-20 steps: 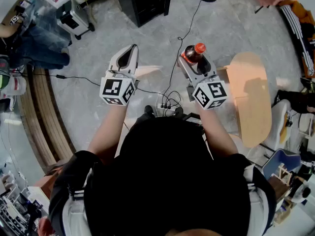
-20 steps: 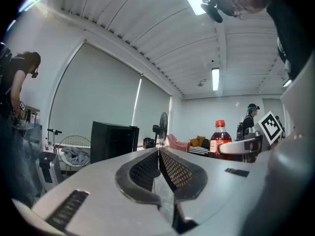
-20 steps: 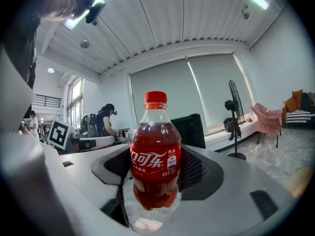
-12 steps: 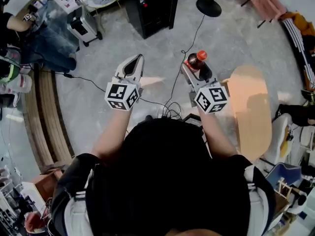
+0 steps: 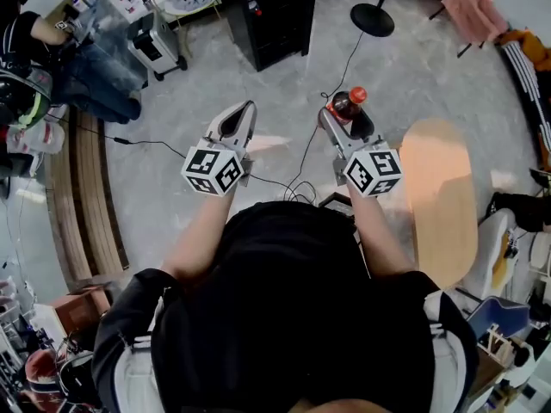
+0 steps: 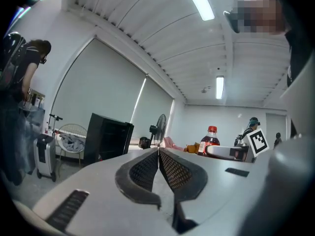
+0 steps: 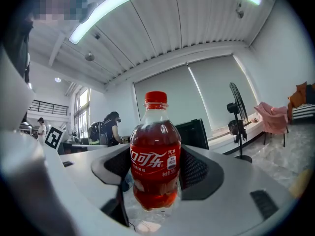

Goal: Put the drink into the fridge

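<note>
Since the earlier frames the person has moved forward over the floor. The black fridge (image 5: 277, 15) now shows fuller at the top of the head view, and both hands are held out in front much as before.

The right tongs (image 5: 344, 117) are clamped on the drink (image 5: 347, 106), a small bottle of dark cola with a red cap (image 7: 156, 97). Its mesh pads press on either side of the bottle's body at label height, and the bottle stands upright. The left tongs (image 5: 245, 114) are closed tip to tip with nothing between them. The fridge is still well apart from both, with bare floor and a trailing cable (image 5: 303, 149) in between. A round wooden tabletop (image 5: 443, 196) lies off to the right.

The step in hand appears to be the carry. It will likely go best if the right tongs stay level so the bottle does not tilt in the pads, and if the feet clear the cable. Whether the fridge door is open cannot be read from here. If it is shut, the empty left tongs are the ones free to deal with it.

The red label (image 7: 153, 160) carries white Chinese Coca-Cola script, of which 口可乐 can be read. Beside it is a small pale patch whose print is too fine to read. The marker cubes (image 5: 373, 172) carry only black-and-white squares.
</note>
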Demonstrator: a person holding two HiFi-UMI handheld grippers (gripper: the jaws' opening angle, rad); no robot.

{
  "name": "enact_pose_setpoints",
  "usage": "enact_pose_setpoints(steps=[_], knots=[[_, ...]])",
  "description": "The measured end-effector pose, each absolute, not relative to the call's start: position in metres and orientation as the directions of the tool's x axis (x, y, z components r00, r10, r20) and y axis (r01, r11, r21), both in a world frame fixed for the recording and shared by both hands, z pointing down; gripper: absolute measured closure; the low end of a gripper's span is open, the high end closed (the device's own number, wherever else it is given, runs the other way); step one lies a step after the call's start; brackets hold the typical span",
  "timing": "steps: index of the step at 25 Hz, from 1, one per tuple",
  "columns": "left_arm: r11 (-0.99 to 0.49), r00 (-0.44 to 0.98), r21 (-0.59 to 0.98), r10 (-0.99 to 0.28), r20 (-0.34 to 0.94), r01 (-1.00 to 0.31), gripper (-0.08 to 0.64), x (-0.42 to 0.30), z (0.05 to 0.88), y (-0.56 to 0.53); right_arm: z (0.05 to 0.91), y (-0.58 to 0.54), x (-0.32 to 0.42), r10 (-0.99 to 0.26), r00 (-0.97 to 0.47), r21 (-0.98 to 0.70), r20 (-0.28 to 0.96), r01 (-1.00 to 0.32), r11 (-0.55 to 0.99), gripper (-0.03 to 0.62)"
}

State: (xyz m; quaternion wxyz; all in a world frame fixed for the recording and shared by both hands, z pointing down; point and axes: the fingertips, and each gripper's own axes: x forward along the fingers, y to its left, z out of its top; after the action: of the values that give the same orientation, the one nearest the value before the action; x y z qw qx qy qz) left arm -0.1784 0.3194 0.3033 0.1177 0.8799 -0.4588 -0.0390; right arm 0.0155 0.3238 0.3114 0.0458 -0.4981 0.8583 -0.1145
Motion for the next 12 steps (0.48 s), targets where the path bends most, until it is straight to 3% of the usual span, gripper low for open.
enact_pose_setpoints(steps=[12], knots=[[-0.517, 0.549, 0.251, -0.833, 0.071, -0.818, 0.537, -0.127, 0.306, 0.349, 0.306, 0.339, 0.062, -0.826, -0.563, -0.201, 0.017, -0.811, 0.549, 0.288]])
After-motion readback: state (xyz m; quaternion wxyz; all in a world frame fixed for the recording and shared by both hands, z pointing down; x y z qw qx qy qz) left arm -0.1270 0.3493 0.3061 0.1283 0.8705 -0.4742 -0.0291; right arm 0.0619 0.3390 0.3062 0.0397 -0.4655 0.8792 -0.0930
